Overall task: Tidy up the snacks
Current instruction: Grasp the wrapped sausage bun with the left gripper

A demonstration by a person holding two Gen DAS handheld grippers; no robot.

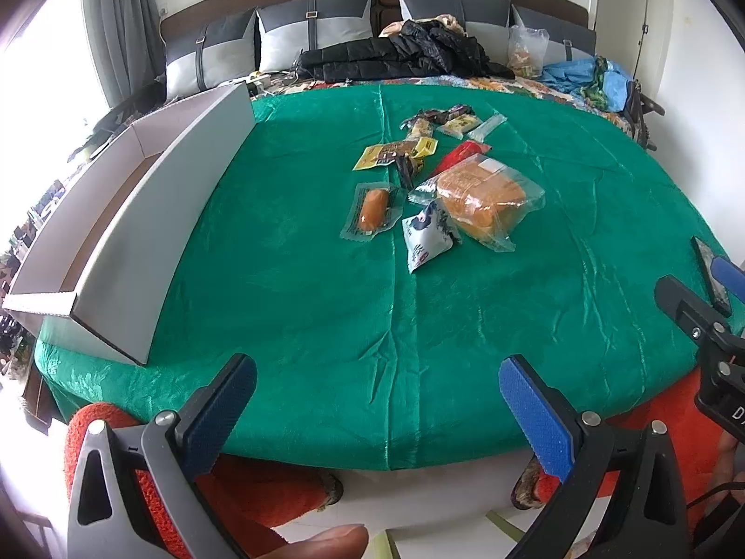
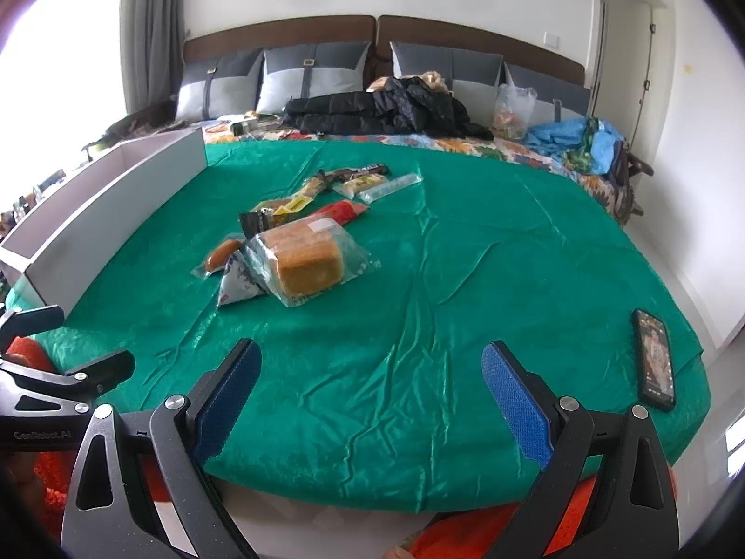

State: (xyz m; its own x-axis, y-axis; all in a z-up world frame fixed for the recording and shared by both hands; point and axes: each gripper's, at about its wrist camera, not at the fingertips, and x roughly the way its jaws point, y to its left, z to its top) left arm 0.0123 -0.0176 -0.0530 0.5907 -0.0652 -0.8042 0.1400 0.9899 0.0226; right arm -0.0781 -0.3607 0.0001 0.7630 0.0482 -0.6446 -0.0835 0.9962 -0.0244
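A pile of wrapped snacks lies in the middle of the green cloth [image 1: 326,316]. It holds a bagged bread loaf [image 1: 484,202] [image 2: 305,258], a wrapped sausage [image 1: 372,209] [image 2: 223,254], a white-blue pouch [image 1: 426,237] [image 2: 237,282], a red packet [image 1: 458,156] [image 2: 342,211], a yellow packet [image 1: 386,154] and several small bars [image 1: 442,119] [image 2: 354,177]. A long white cardboard box [image 1: 116,242] [image 2: 93,223] stands open at the left. My left gripper [image 1: 377,400] and right gripper [image 2: 370,396] are open and empty over the near edge, well short of the snacks.
A black phone [image 2: 654,358] lies at the cloth's right edge. A black jacket [image 1: 400,58], grey pillows [image 1: 316,28], a clear bag [image 1: 526,51] and blue cloth [image 1: 586,77] lie at the back of the bed. An orange chair [image 1: 260,484] stands below the near edge.
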